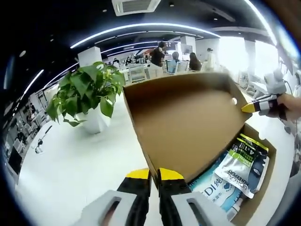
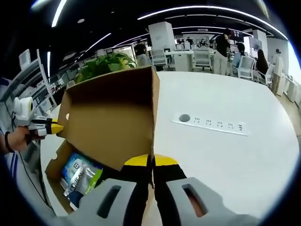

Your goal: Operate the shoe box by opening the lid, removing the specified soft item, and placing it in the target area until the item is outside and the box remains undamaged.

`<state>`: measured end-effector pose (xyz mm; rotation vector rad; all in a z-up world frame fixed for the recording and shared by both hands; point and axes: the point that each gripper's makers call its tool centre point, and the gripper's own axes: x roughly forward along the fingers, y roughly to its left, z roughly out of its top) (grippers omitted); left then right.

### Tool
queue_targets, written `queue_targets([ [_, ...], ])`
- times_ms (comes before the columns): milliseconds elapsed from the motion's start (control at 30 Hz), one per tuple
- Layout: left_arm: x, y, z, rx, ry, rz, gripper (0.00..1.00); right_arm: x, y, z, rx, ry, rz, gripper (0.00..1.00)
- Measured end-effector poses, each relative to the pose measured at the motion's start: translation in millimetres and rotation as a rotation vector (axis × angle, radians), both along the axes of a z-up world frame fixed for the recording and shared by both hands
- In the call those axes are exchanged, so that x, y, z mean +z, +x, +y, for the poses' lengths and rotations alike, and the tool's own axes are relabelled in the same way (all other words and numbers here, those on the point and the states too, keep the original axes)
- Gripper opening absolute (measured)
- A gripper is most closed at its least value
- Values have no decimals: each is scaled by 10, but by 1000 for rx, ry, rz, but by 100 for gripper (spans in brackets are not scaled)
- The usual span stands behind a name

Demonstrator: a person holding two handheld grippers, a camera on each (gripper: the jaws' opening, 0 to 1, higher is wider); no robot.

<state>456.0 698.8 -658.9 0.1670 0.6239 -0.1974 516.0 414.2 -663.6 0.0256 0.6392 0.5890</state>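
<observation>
The brown cardboard shoe box stands open on a white table, its lid (image 1: 188, 127) (image 2: 113, 122) raised nearly upright. My left gripper (image 1: 155, 175) is shut on one end edge of the lid, and it also appears at the left of the right gripper view (image 2: 51, 127). My right gripper (image 2: 153, 161) is shut on the opposite end edge, with its yellow tip at the far side (image 1: 254, 107). Inside the box base (image 1: 263, 188) (image 2: 54, 167) lie soft packets: a blue one (image 1: 214, 186) (image 2: 77, 172) and a white, green and black one (image 1: 242, 165) (image 2: 91, 181).
A potted green plant (image 1: 87, 92) (image 2: 103, 63) stands on the table beyond the lid. A socket strip (image 2: 211, 124) is set into the white tabletop (image 2: 225, 160). People sit and stand at desks far behind (image 1: 157, 56). A hand (image 2: 16, 136) holds the left gripper.
</observation>
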Motion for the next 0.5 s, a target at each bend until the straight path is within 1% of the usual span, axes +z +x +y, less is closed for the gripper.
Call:
queue_targets([
  [200,-36,21,-2,8,-8,5,5,-53,42,-10,-35,33,29,0],
  [500,-99,70,8,19,-17,20,6,-109,72,0,-46,37,47,1],
])
